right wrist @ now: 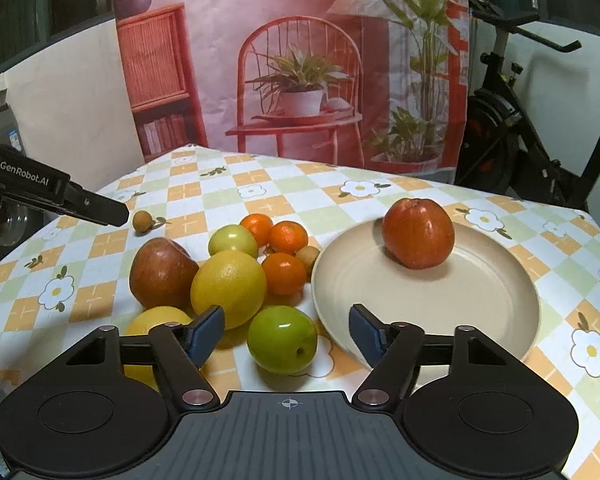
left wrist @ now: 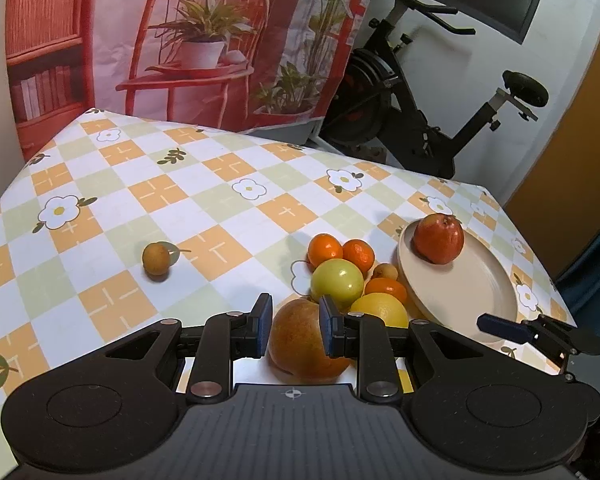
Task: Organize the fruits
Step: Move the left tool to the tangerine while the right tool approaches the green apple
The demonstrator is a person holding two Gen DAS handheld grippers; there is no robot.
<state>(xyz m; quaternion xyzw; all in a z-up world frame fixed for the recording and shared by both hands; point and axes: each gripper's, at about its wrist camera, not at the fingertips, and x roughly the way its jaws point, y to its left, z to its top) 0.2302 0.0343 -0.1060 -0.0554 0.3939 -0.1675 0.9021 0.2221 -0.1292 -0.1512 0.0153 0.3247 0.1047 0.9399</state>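
Left gripper (left wrist: 295,326) clenched to its narrowest, nothing clearly grasped: big reddish-brown fruit (left wrist: 300,344) shows through the gap between the pads, on the table below and ahead of them, whether touched cannot tell. Fruit pile just past its tips: yellow-green apple (left wrist: 337,283), lemon (left wrist: 380,311), mandarins (left wrist: 325,250). Beige plate (left wrist: 460,300) ahead-right, red apple (left wrist: 439,239) on its far rim. Small brown fruit (left wrist: 156,259) alone, ahead-left, well apart from the pile. Right gripper (right wrist: 287,334) released, jaws apart, nothing grasped; green apple (right wrist: 282,339) sits on the checked tablecloth (right wrist: 500,240) between and just beyond its fingers, not pressed. Plate right of that gripper, pile ahead-left.
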